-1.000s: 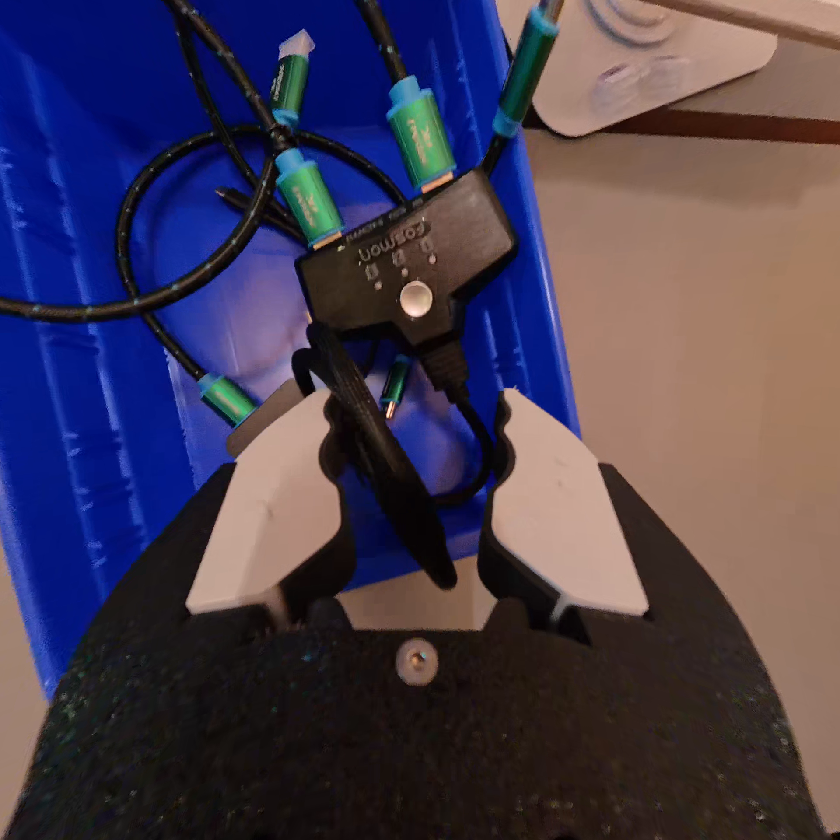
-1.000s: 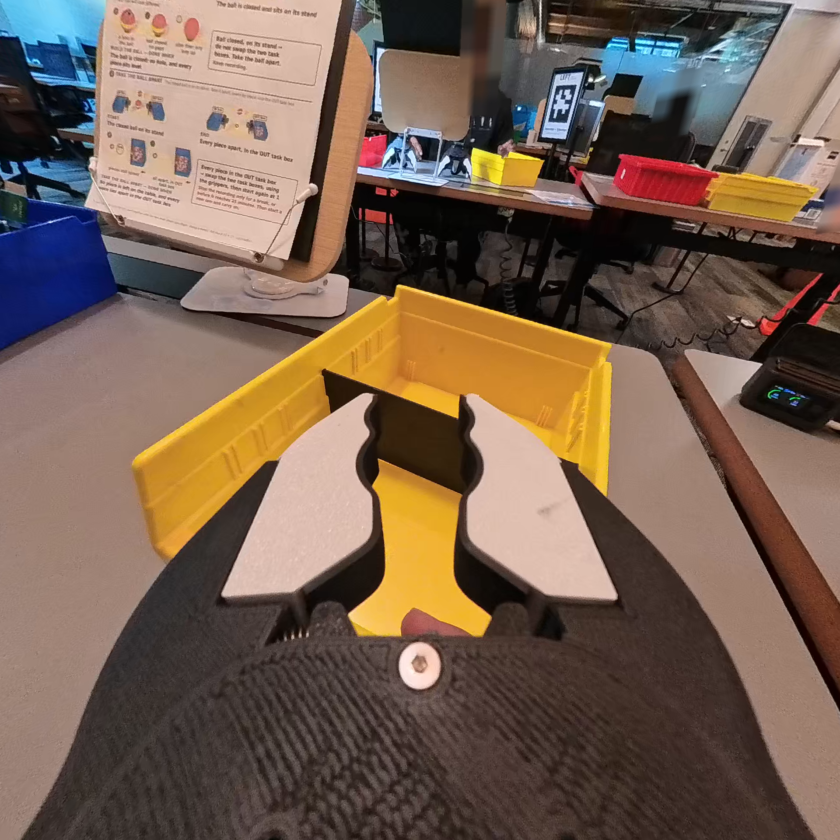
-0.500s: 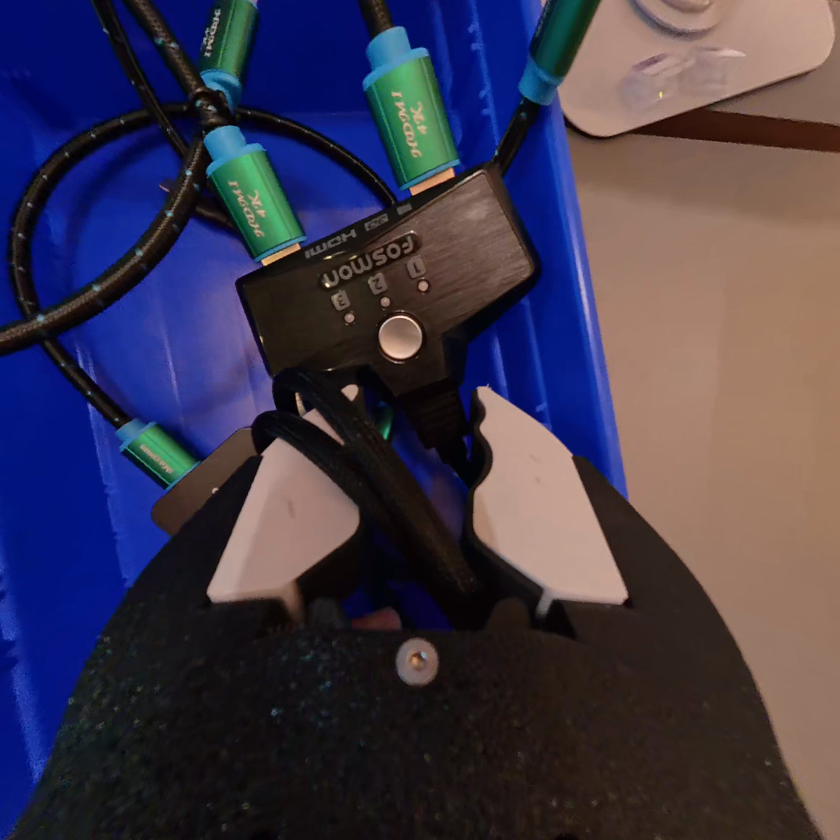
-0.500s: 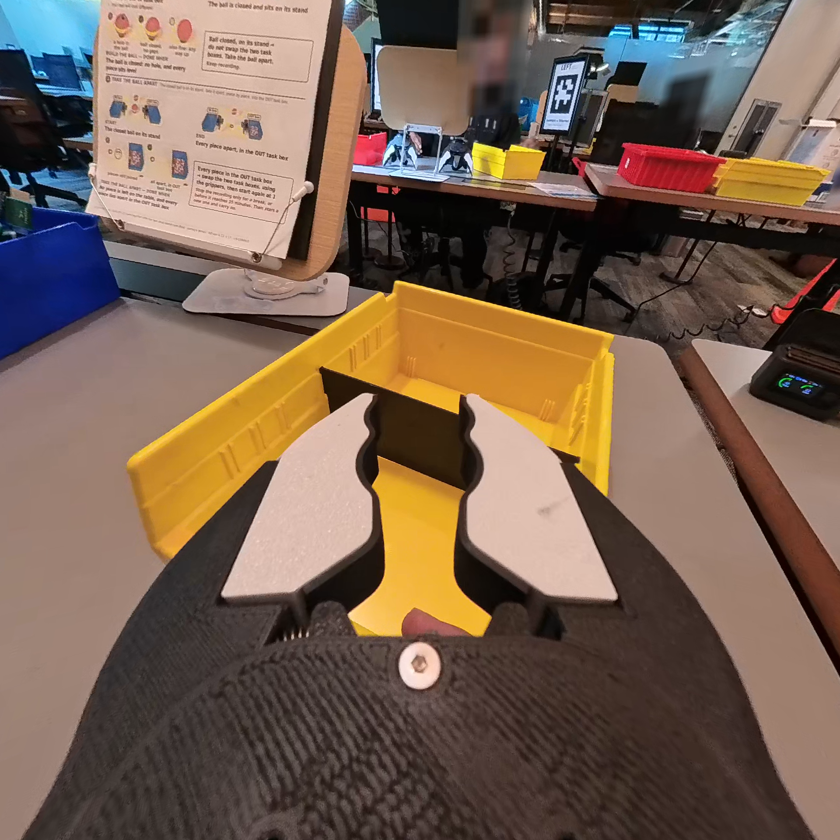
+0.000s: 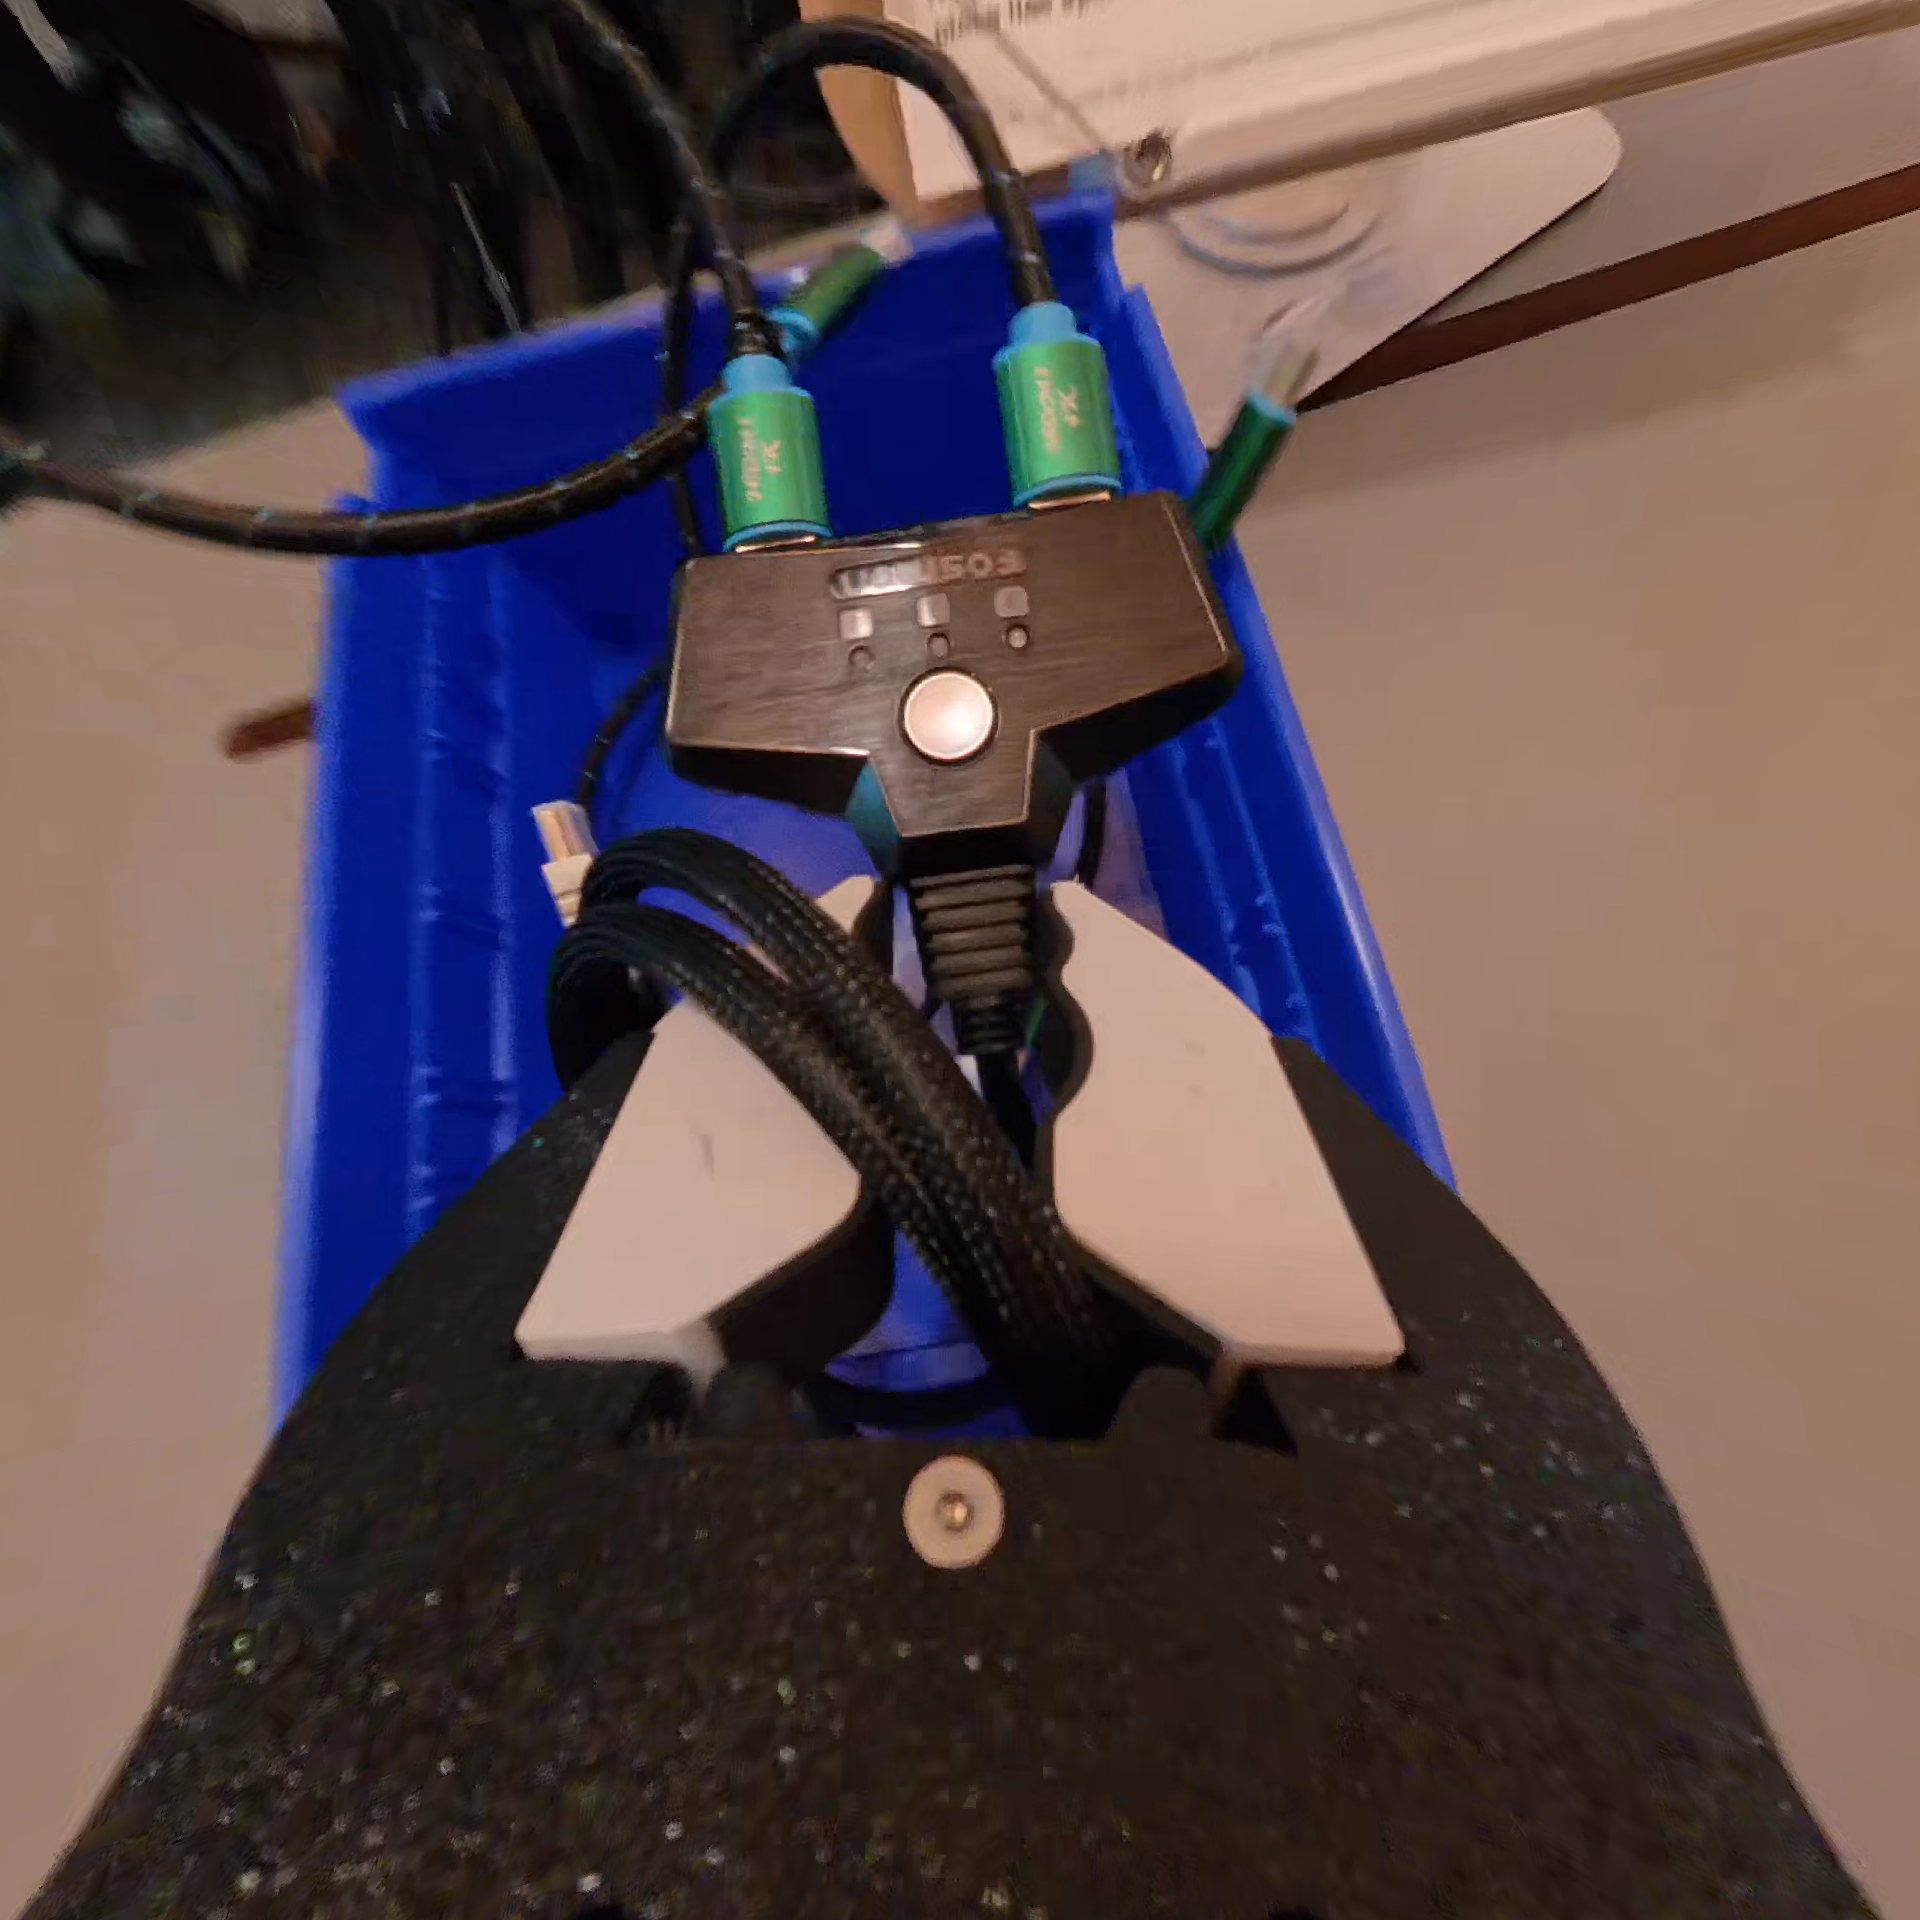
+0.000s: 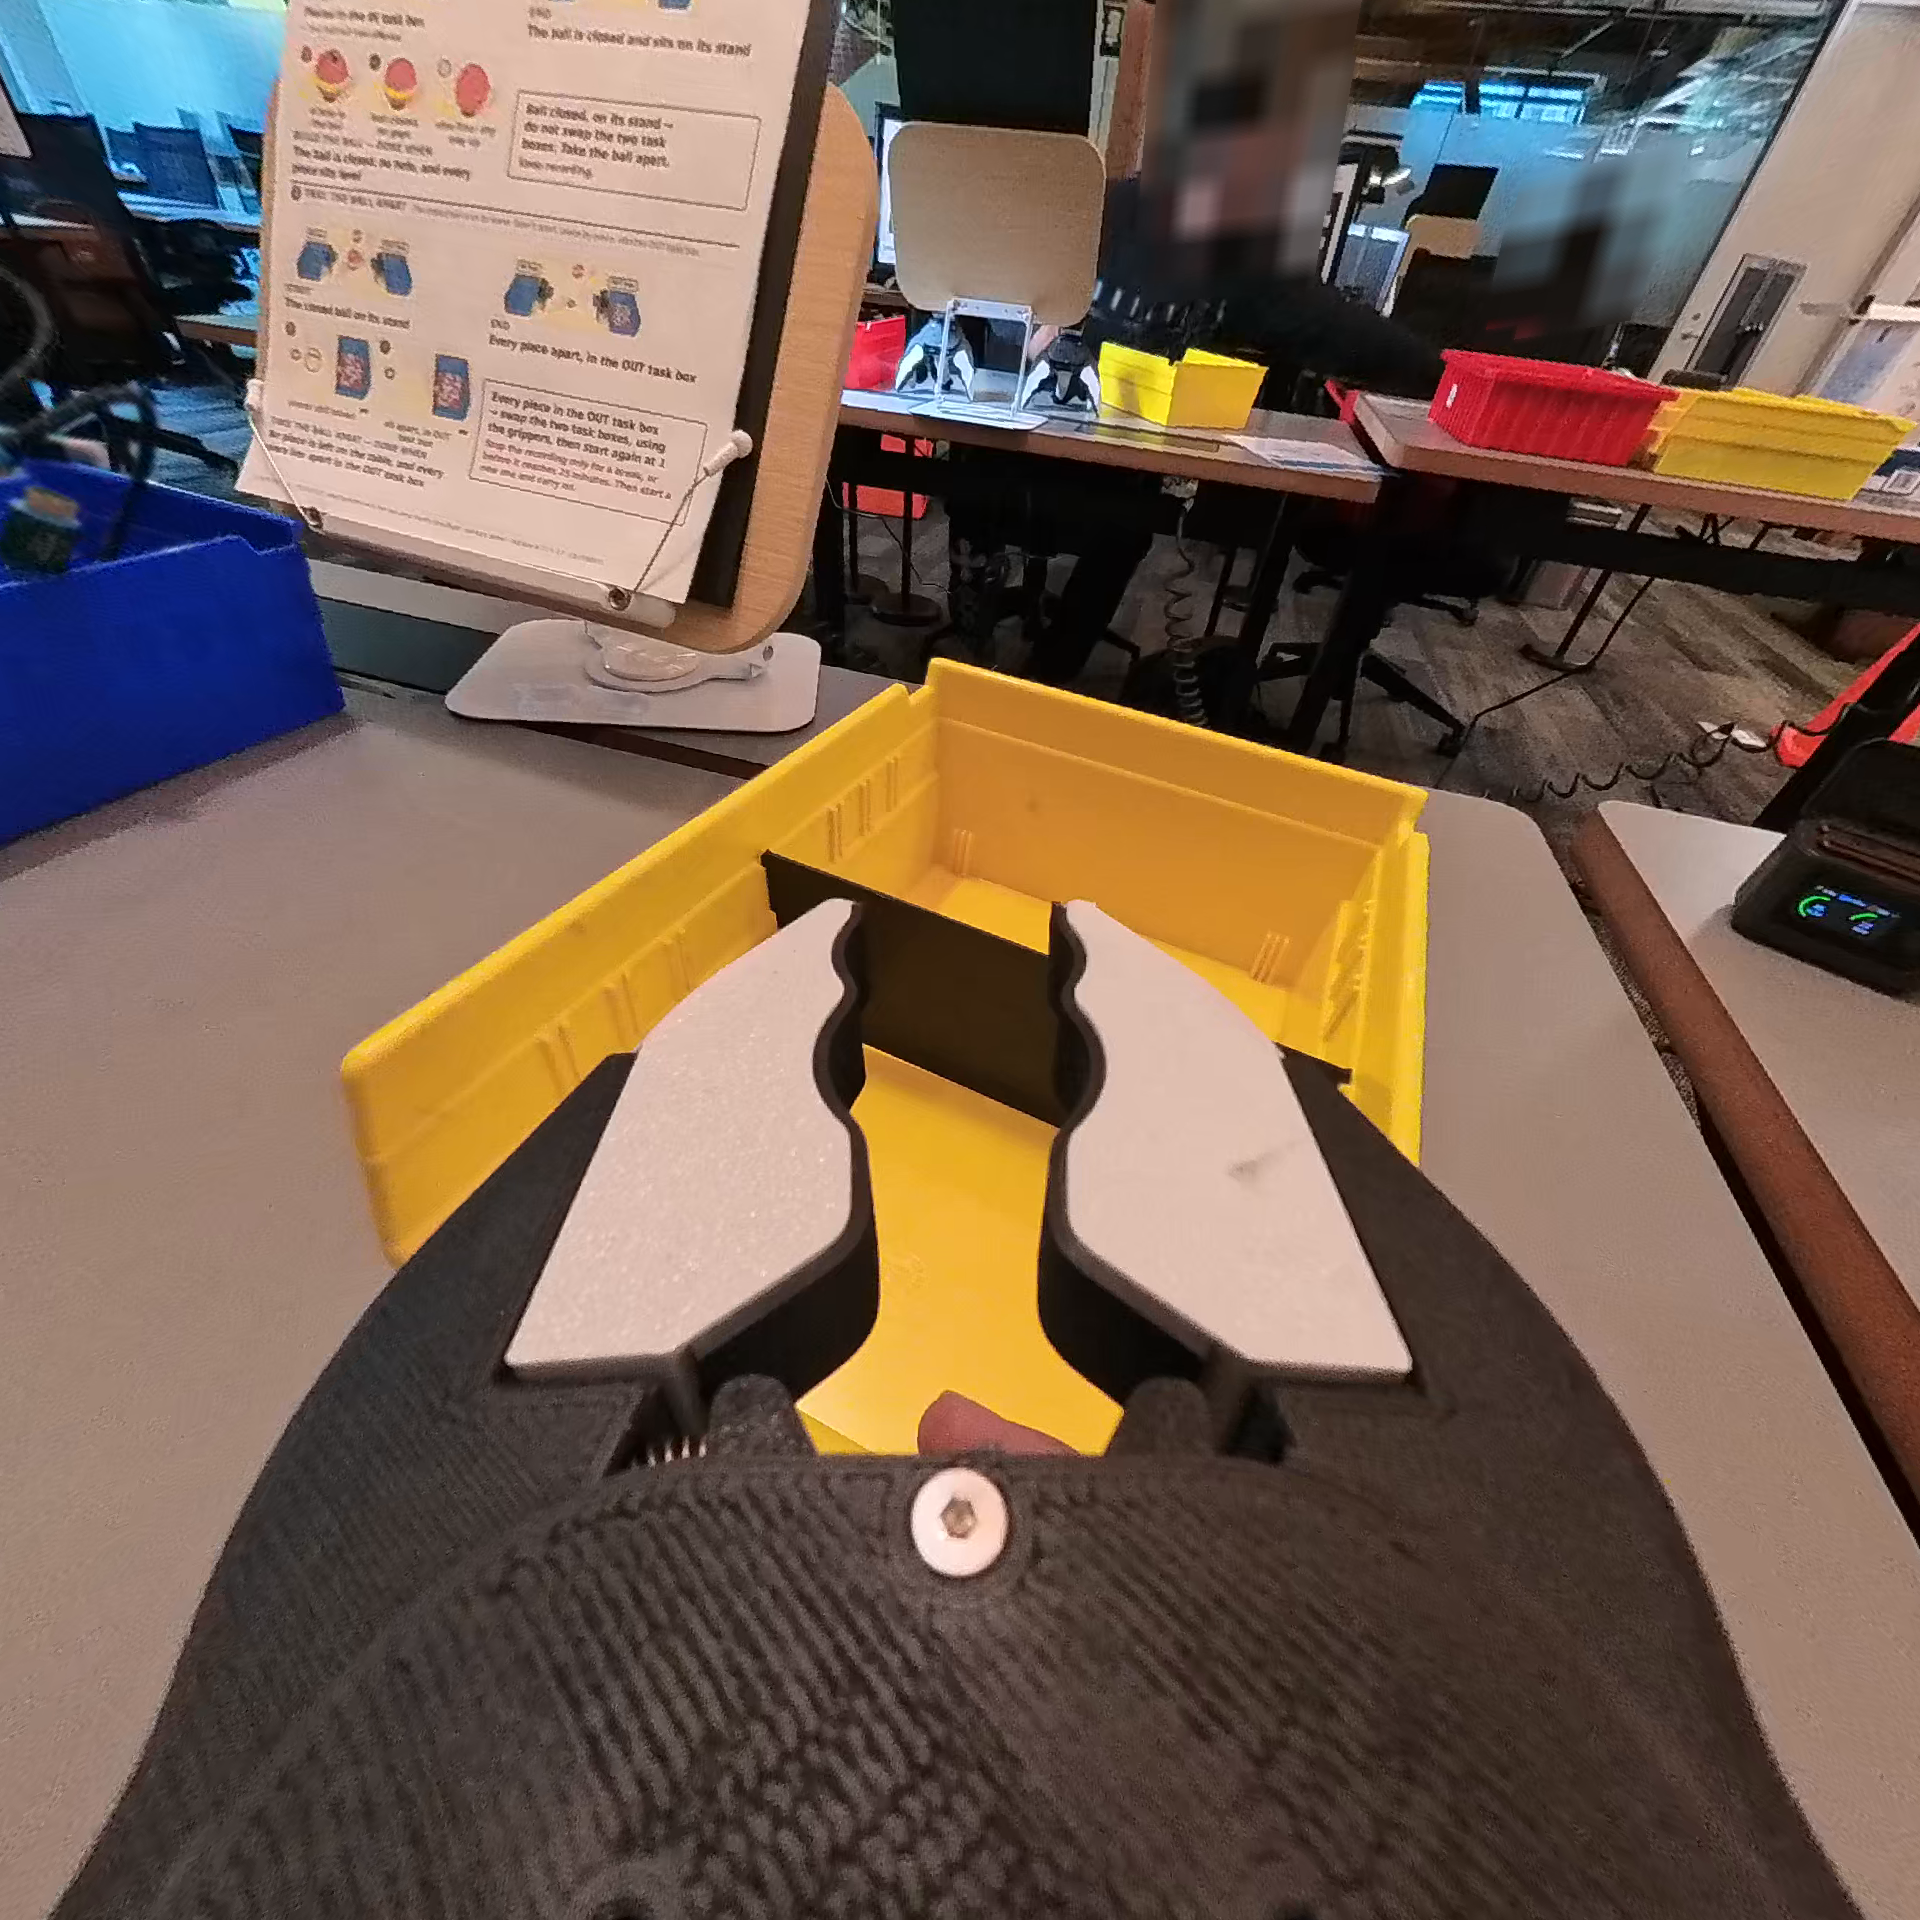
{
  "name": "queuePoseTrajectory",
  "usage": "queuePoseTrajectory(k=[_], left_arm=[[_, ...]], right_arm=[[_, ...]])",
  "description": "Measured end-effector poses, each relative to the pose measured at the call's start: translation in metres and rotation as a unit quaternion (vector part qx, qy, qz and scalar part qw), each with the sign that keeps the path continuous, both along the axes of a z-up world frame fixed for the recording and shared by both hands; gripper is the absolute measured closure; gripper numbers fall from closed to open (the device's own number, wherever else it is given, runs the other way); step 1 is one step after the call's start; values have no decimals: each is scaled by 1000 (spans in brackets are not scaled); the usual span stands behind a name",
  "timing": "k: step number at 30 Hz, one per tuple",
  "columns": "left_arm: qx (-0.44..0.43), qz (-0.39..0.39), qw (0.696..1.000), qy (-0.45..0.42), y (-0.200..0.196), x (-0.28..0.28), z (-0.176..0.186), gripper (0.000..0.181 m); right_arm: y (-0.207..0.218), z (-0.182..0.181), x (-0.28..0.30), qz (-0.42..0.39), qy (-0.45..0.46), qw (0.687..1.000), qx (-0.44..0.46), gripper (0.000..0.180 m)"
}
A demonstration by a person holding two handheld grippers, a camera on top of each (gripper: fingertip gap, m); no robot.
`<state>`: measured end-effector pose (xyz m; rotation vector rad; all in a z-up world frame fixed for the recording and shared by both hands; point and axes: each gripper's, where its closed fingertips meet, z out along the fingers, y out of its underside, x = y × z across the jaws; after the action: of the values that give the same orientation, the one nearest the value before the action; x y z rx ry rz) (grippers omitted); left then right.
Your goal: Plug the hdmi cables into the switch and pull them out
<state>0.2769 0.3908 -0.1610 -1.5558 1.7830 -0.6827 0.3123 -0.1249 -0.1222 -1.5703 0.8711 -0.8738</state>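
Observation:
In the left wrist view, my left gripper (image 5: 966,914) is shut on the ribbed tail of the black HDMI switch (image 5: 945,665) and holds it above the blue bin (image 5: 416,935). Two green HDMI plugs sit in the switch's far side, one on the left (image 5: 769,468) and one on the right (image 5: 1060,426). A coiled black braided cable (image 5: 831,1039) lies across my left finger. A loose green plug (image 5: 1242,457) hangs over the bin's right wall. My right gripper (image 6: 956,914) is open and empty over the yellow bin (image 6: 623,1018).
The yellow bin has a black divider (image 6: 956,997) across it. The blue bin also shows at the far left of the right wrist view (image 6: 156,644). An instruction sheet on a stand (image 6: 520,291) is behind both bins. A small black device (image 6: 1839,904) sits on the table to the right.
My left gripper moved in, closed on the switch's tail and lifted the switch, with both plugged cables rising from the blue bin. The right gripper stayed open and barely moved.

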Motion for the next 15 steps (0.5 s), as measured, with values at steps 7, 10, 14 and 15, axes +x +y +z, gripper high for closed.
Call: queuePoseTrajectory(k=[7, 10, 14, 15], left_arm=[[94, -40, 991, -88, 4, -23, 60, 159], [97, -49, 986, -129, 0, -33, 92, 159], [102, -99, 976, -166, -21, -48, 136, 159], [97, -118, 974, -169, -30, -52, 144, 159]], right_arm=[[11, 1, -3, 11, -3, 1000, -8, 147], [16, 3, -5, 17, -7, 1000, -11, 147], [22, 7, -8, 29, -12, 999, -9, 146], [25, 10, -10, 36, -17, 999, -6, 146]])
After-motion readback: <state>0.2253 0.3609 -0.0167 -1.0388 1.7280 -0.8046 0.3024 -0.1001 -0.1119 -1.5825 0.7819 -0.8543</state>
